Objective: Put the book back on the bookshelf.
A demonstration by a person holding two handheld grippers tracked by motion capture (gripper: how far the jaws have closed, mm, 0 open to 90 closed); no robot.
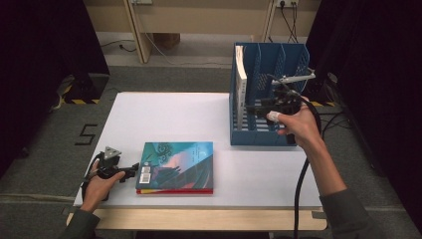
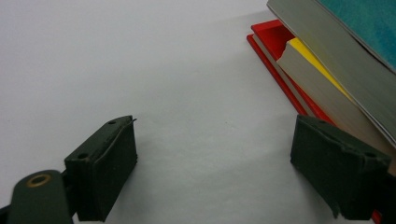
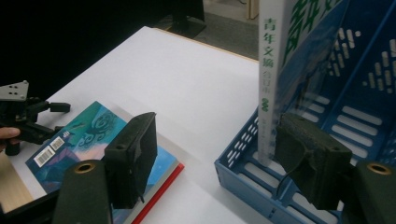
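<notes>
A stack of books lies flat at the table's front: a teal-covered book [image 1: 176, 167] [image 2: 345, 60] [image 3: 88, 135] on top, a yellow one [image 2: 308, 60] and a red one [image 2: 275, 42] beneath. My left gripper [image 1: 127, 172] [image 2: 215, 163] rests open on the table at the stack's left edge, with bare table between its pads. A white book with green lettering [image 1: 241, 84] [image 3: 271, 93] stands upright in the leftmost slot of a blue file rack [image 1: 268, 134] [image 3: 243, 177]. My right gripper [image 1: 259, 107] [image 3: 215, 158] hovers open at the rack's front, one pad just beside the white book's lower edge.
The white table [image 1: 174, 119] has free room left of the rack and behind the stack. A black cable [image 1: 300, 184] trails from the right gripper over the front edge. Dark curtains flank both sides, and a "5" mark [image 1: 87, 134] is on the floor to the left.
</notes>
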